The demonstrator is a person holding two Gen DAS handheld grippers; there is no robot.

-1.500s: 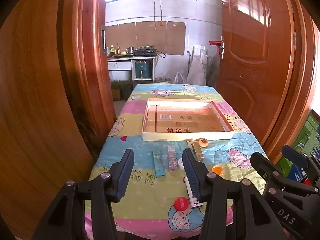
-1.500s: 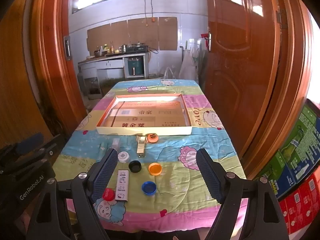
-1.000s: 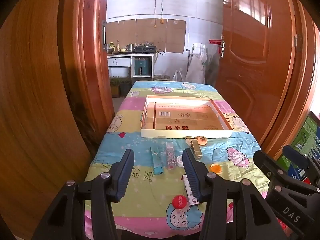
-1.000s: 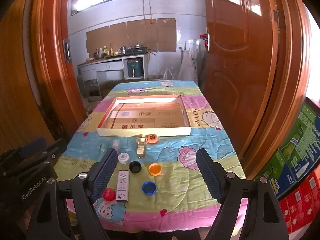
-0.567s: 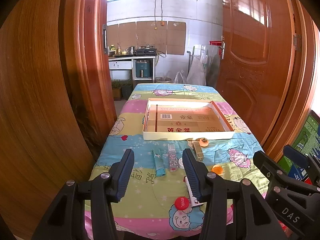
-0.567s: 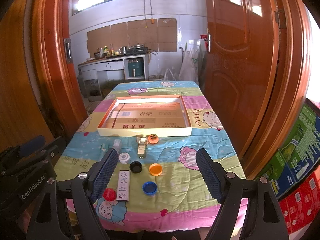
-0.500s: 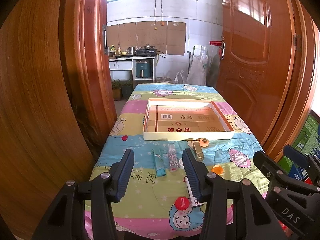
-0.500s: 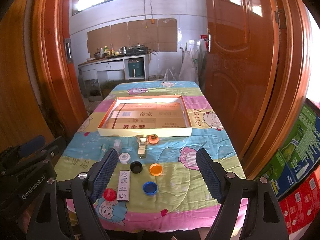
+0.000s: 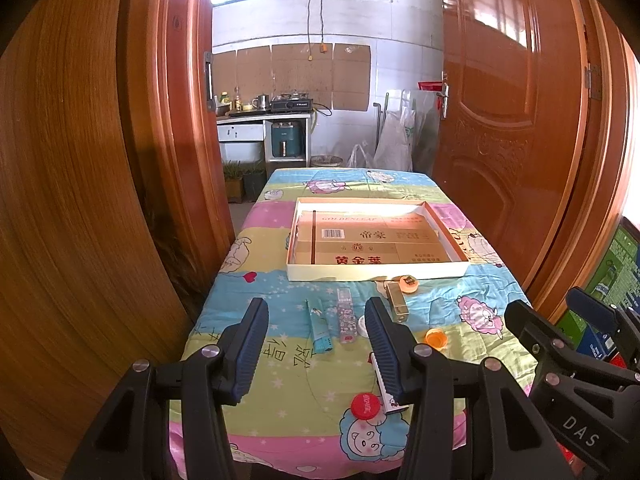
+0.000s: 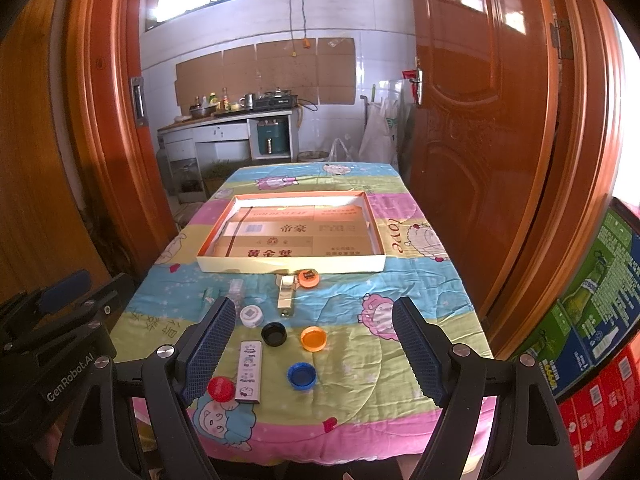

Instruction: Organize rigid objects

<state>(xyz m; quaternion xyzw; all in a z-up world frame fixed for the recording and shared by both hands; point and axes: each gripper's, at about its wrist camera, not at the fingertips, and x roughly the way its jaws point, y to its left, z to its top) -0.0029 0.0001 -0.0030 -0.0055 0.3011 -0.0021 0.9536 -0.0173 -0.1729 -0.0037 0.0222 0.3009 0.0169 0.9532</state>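
Fingers of the left gripper stand spread apart with nothing between them, poised above the near end of a table draped in a cartoon-print cloth. In the left wrist view a shallow white tray with an orange inner rim lies across the middle of the table; its floor is lined with flattened printed cardboard, and a thin dark stick lies along its left side, the only loose item inside. Just in front of the tray sit an orange cap and a gold lighter, and nearer lie a blue lighter, a clear patterned lighter, a second orange cap and a red cap. The right wrist view shows the right gripper released too, its 2 fingers wide apart and empty, over a white cap, a black cap, an orange cap, a blue cap, a red cap and a white printed lighter, all on the cloth outside the tray. The left gripper's body shows at the left edge. Stacked cartons stand beside the table on the right.
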